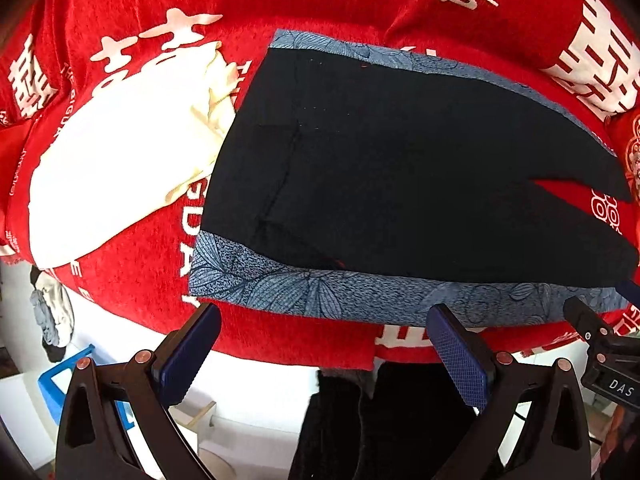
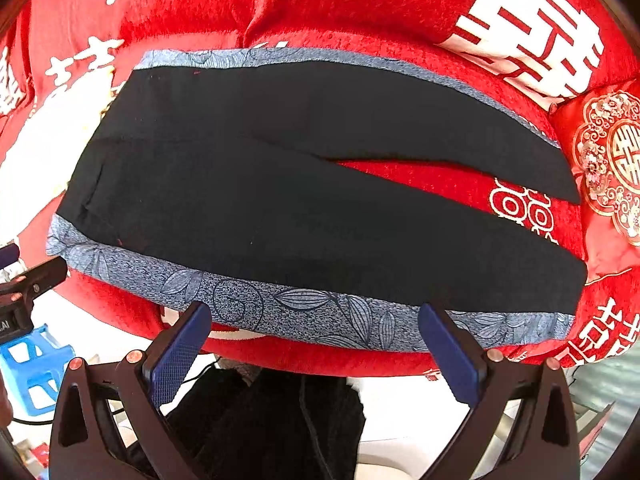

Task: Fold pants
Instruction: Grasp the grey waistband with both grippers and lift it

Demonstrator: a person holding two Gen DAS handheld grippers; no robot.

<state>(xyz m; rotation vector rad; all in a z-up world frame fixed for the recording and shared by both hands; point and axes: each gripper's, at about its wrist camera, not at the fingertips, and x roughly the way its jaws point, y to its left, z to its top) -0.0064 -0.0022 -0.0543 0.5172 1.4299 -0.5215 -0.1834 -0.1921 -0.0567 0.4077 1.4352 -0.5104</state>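
Black pants (image 1: 400,168) with blue-grey leaf-print side stripes (image 1: 320,292) lie flat on a red blanket, waist to the left, both legs spread to the right with a red gap between them. They also show in the right wrist view (image 2: 280,184). My left gripper (image 1: 324,320) is open and empty, just short of the near stripe by the waist. My right gripper (image 2: 316,316) is open and empty, over the near stripe (image 2: 312,312) of the near leg. The right gripper's tip also shows in the left wrist view (image 1: 592,320).
The red blanket (image 1: 120,0) with white characters covers the surface. A white garment (image 1: 120,152) lies left of the pants. A red embroidered cushion (image 2: 612,168) sits at the right. A blue stool (image 2: 32,364) and dark clothing (image 2: 272,420) are below the near edge.
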